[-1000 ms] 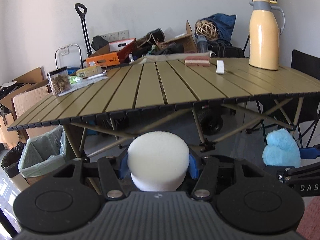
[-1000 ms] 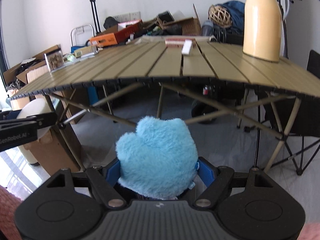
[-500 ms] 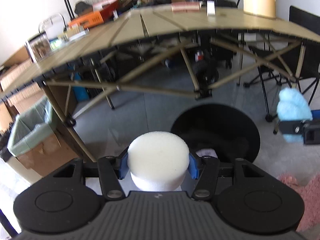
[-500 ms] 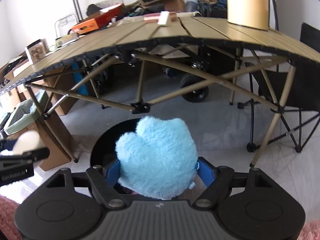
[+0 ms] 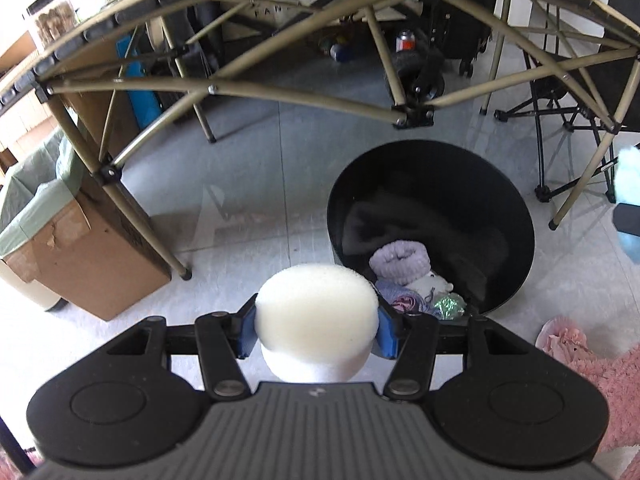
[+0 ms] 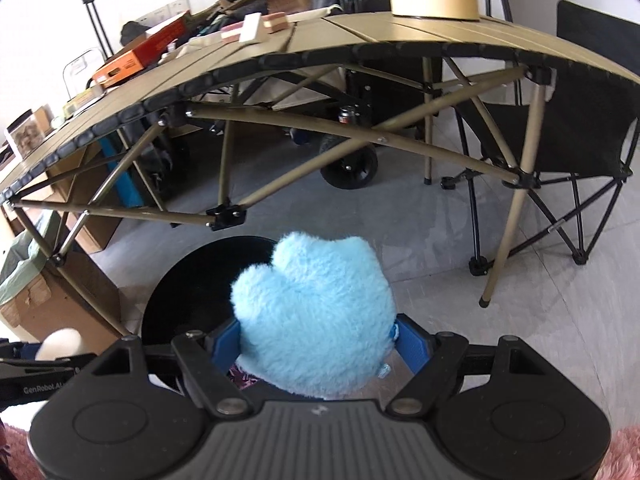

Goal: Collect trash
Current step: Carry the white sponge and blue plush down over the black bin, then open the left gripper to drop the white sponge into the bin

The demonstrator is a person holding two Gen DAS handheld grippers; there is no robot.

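Left gripper clamps a white foam puck between its blue pads, held above the floor just beside the near-left rim of the black bin. Right gripper clamps a blue fluffy toy, poised over the bin's near-right edge. Soft items already lie in the bin, which stands beside the folding table.

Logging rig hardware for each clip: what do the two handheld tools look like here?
Both match: the left tool and right tool each have a ribbed grey body, two round black discs, black linkage arms with silver pivots, and blue fingers. White "GenRobot.AI" lettering marks the left one's side.
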